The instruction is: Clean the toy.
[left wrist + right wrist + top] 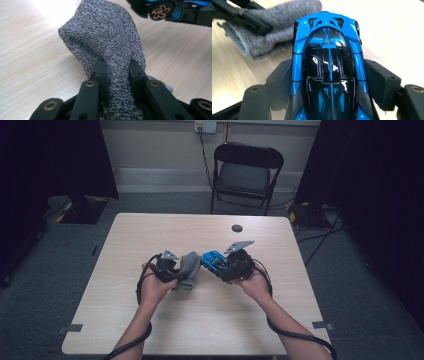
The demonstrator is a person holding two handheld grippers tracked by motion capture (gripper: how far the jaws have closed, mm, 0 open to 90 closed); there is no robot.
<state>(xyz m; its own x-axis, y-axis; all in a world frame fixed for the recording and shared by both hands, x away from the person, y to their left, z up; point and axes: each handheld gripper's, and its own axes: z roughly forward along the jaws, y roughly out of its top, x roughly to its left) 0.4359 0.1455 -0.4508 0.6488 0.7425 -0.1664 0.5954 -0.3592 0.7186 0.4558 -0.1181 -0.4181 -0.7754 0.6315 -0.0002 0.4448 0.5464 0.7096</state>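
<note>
A grey knitted cloth (pixel 188 270) hangs over the table, pinched by my left gripper (pixel 176 273); in the left gripper view the cloth (pixel 107 42) bunches up between the two black jaws of that gripper (pixel 117 72). A blue and black toy car (pixel 214 260) is clamped by its sides in my right gripper (pixel 220 265). From the right gripper view the car (pixel 329 62) points away, its nose close to the cloth (pixel 277 27). The car's wheel (pixel 160 11) shows just beyond the cloth.
The light wooden table (pixel 150 320) has a small dark round disc (pixel 237 228) near its far edge. A black folding chair (pixel 246 172) stands behind the table. Cables trail from both grippers off the near edge.
</note>
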